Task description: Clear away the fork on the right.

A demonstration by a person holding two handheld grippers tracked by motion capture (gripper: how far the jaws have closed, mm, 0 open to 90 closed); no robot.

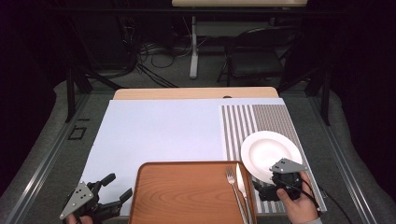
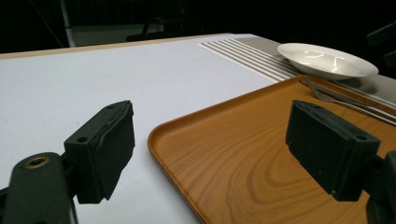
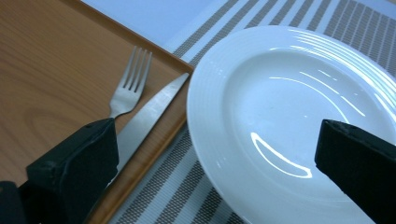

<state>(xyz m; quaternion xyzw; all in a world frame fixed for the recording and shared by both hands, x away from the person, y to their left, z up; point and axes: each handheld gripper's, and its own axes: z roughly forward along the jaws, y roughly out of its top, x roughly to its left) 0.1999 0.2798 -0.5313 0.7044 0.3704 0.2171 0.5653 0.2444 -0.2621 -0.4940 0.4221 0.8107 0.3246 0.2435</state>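
Two grippers, both with jaws spread wide and nothing between them. Your right gripper point(image 1: 270, 186) sits at the near right, just beside the near rim of the white plate point(image 1: 270, 150), which lies on the striped placemat point(image 1: 243, 119) right of the wooden tray point(image 1: 187, 191). In the right gripper view one jaw hangs over the tray's right edge and the other over the plate's well, so the plate rim is the likely target. Your left gripper point(image 1: 106, 198) hovers at the tray's near left corner, one jaw over the white table sheet point(image 1: 159, 130), the other over the tray.

Risks, as judged from this pose:
- Plate rim is glossy and shallow. If you close on it at a slant, the pads may skate off and the plate could slide away across the placemat or tip.
- Fork point(image 3: 128, 86) and knife point(image 3: 149, 114) lie on the tray's right side, the knife right against the tray lip and close to the plate. Your jaw on that side could clip the knife or the lip as it closes, scattering cutlery.
- Lifting the plate by one edge puts all the weight on a small grip; it may droop or slip out.
- If your left gripper takes the tray edge while the right one works, any tray shift moves the cutlery toward the plate.

Square the jaws to the rim before closing.
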